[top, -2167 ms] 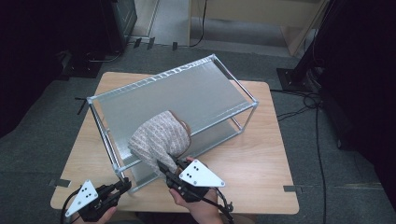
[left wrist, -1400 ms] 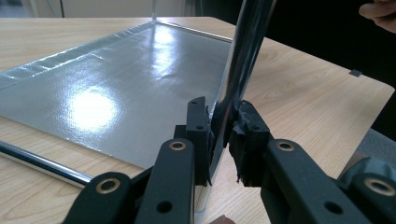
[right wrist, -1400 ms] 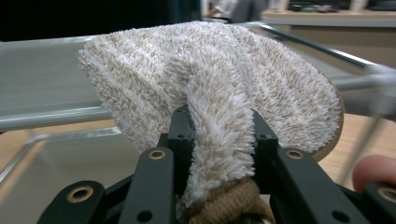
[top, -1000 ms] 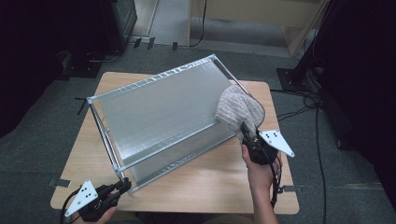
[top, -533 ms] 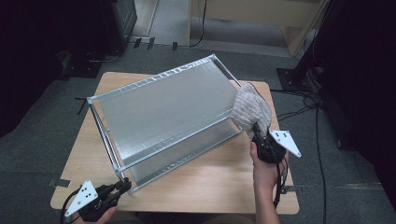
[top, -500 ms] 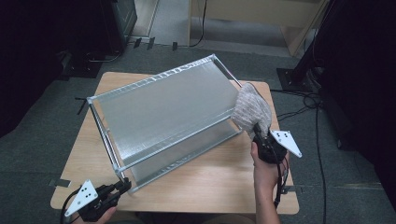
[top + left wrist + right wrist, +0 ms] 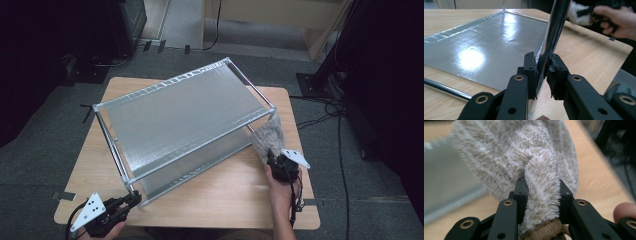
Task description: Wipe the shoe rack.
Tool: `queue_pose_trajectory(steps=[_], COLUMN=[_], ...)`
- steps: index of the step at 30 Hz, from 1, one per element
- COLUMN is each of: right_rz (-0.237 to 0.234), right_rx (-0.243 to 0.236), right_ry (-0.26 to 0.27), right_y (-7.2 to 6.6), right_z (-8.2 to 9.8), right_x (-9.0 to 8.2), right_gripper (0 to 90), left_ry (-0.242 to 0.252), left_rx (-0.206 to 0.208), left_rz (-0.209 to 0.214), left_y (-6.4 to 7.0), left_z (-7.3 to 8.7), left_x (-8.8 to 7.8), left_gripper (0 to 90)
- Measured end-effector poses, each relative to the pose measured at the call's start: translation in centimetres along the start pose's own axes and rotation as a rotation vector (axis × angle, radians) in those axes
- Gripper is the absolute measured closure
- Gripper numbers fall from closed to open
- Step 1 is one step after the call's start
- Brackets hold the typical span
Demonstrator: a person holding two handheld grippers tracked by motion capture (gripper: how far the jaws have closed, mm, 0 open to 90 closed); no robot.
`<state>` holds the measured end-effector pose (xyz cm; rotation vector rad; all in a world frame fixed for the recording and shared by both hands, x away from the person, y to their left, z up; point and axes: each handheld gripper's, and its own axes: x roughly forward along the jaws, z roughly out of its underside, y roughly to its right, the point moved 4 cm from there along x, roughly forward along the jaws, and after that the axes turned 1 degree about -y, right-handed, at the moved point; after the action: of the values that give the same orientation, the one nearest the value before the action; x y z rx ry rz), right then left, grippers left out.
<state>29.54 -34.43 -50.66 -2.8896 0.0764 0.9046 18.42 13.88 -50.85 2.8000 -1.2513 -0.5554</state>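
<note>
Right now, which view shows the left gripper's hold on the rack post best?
Left gripper view: the left gripper has its jaws clamped on the chrome rack post. High view shows the contact small, at the rack's near corner. Right gripper view shows the fuzzy cloth.

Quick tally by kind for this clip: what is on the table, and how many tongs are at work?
Metal rack: 1
Fluffy cloth: 1
Tongs: 2, left tongs shut on a rack post, right tongs shut on the cloth
Total: 4
</note>
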Motion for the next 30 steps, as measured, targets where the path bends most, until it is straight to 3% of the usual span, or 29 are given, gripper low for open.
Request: queue_pose_trajectory(steps=[1,4,7,10,15,20,22,25,30], right_rz=[-0.005,-0.003,-0.020,-0.046,-0.090,-0.091,-0.089,-0.069,-0.069], right_rx=[-0.027,-0.065,-0.070,-0.086,-0.122,-0.141,-0.158,-0.180,-0.133], right_ry=[-0.054,-0.090,-0.064,0.000,0.155,0.317,0.301,0.218,0.064], right_y=[-0.3,-0.8,-1.2,-1.9,-3.8,-4.6,-4.7,-4.4,-3.9], right_z=[1.2,2.1,1.9,0.7,-2.9,-5.8,-5.8,-4.7,-2.1], right_x=[1.0,1.6,1.4,0.3,-2.5,-5.0,-4.7,-2.9,-0.1], right_gripper=[69.5,69.5,69.6,69.9,70.2,70.3,70.2,70.2,70.2], left_ry=[0.000,0.001,0.002,0.002,0.001,0.002,0.000,-0.006,-0.007], left_rx=[0.000,0.000,-0.001,0.000,0.000,0.000,0.000,0.000,-0.006], left_rz=[0.002,0.006,0.009,0.012,0.014,0.013,0.013,0.019,0.021], left_y=[0.0,0.1,0.0,0.0,0.0,0.0,0.0,-0.1,-0.2], left_z=[0.0,0.0,0.0,0.0,0.0,0.0,0.0,-0.1,-0.1], left_x=[0.0,-0.1,0.0,0.0,0.1,0.0,-0.1,-0.2,-0.3], left_gripper=[78.7,78.7,78.6,78.6,78.6,78.7,78.7,78.7,78.6])
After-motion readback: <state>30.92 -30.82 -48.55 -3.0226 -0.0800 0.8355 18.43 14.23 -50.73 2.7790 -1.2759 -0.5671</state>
